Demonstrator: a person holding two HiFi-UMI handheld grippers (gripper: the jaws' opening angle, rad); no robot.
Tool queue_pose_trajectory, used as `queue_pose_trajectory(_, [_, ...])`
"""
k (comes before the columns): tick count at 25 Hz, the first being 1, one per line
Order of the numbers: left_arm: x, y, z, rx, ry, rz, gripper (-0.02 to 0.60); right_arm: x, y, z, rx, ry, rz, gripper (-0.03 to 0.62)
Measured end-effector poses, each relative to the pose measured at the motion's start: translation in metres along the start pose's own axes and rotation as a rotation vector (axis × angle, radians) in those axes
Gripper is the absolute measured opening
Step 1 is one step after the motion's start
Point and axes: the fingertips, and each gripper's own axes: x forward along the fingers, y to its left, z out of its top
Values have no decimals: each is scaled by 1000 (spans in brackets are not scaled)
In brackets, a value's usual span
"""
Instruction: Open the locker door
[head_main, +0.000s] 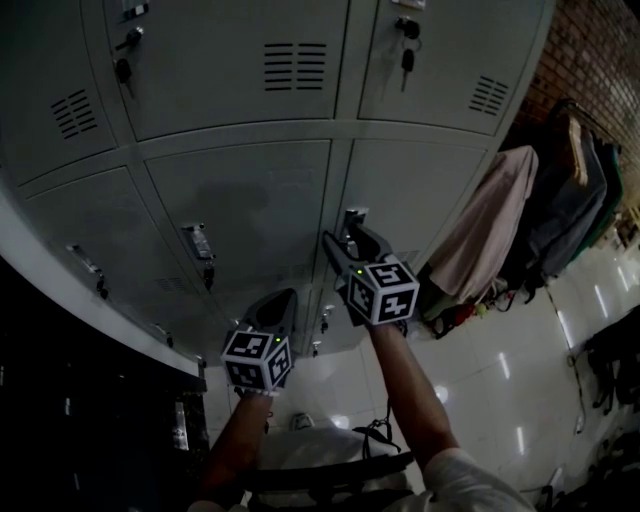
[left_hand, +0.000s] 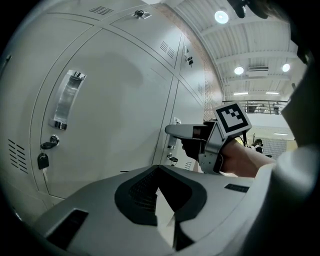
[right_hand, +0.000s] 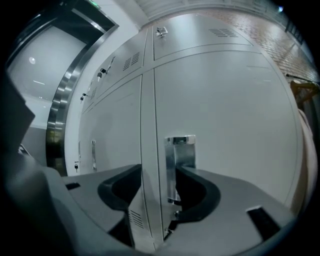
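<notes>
The right gripper (right_hand: 159, 172) is up against the bank of grey lockers with its jaws spread wide. The chrome handle (right_hand: 180, 155) at the left edge of the closed locker door (right_hand: 235, 120) stands between them, close to the right-hand jaw, and no pad visibly presses on it. The left gripper (left_hand: 159, 170) is to the left, short of the neighbouring door (left_hand: 115, 115), its jaws together with nothing between them.
</notes>
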Motion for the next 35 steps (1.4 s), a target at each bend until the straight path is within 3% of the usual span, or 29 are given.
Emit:
queue_pose_trajectory(8, [-3,3,-6,-14,-12,5,-3,-11,6,-1,-15,-3,13,245])
queue_pose_trajectory(10, [-3,-1,-6,-11,-14,2,-3,-18,9,-1,-27,-4,15,206])
queue_pose_trajectory(27, [-20,-66,-20,14,-9,-34,-3,-102,17,-10,-34,-16,28,192])
queue_pose_trajectory(32, [-25,-86,-28,35,17,-40,-3,-129,7,-13,-49,-25,-8,130])
queue_pose_trajectory(35, [-25,-101,-33,33,14,-53,-3,-144,3,-13,-52,-30,-13,130])
